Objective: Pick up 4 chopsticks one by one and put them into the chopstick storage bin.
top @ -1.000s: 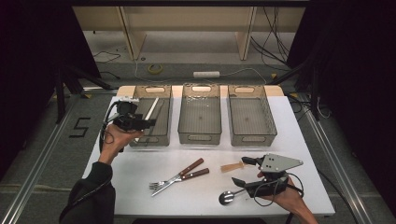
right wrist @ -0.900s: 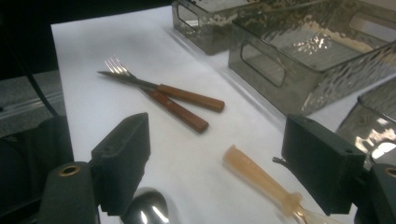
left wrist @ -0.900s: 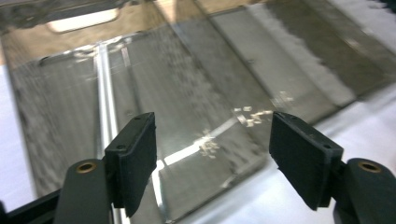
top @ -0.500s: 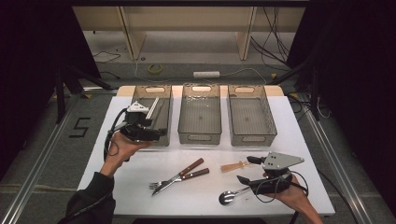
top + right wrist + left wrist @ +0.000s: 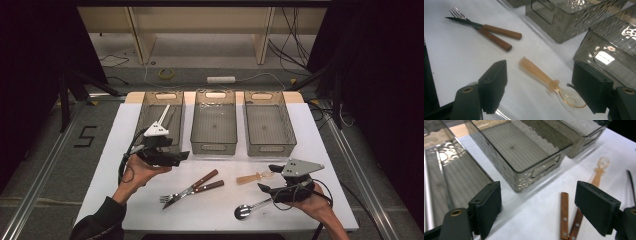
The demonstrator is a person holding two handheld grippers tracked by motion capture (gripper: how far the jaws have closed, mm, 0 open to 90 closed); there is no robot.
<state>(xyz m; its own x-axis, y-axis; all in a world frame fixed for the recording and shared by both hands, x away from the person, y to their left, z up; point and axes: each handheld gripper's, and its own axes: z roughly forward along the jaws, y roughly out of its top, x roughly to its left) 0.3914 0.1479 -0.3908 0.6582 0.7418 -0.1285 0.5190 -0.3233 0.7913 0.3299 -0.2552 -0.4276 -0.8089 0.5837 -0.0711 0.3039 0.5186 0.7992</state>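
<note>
- Three smoky clear bins stand in a row along the far edge of the white table [image 5: 320, 150]. The left bin [image 5: 150, 107] holds a long metal utensil lying lengthwise. The middle bin [image 5: 214, 120] and right bin [image 5: 269, 122] look empty.
- Left gripper [image 5: 172, 157]: at 9 o'clock from table centre, just before the left bin's near wall. Its jaws stand wide apart with nothing between them, and have just been opening.
- Right gripper [image 5: 267, 180]: at 5 o'clock, jaws spread and just been narrowing a little, straddling the amber plastic spoon [image 5: 544, 77] without pressing it.
- That spoon lies flat just before the right bin.
- A wood-handled fork and knife [image 5: 192, 189] lie crossed at 6 o'clock. A metal spoon [image 5: 246, 210] lies near the right hand.
- Around: grey floor with cables, tape roll, a "5" marking.
</note>
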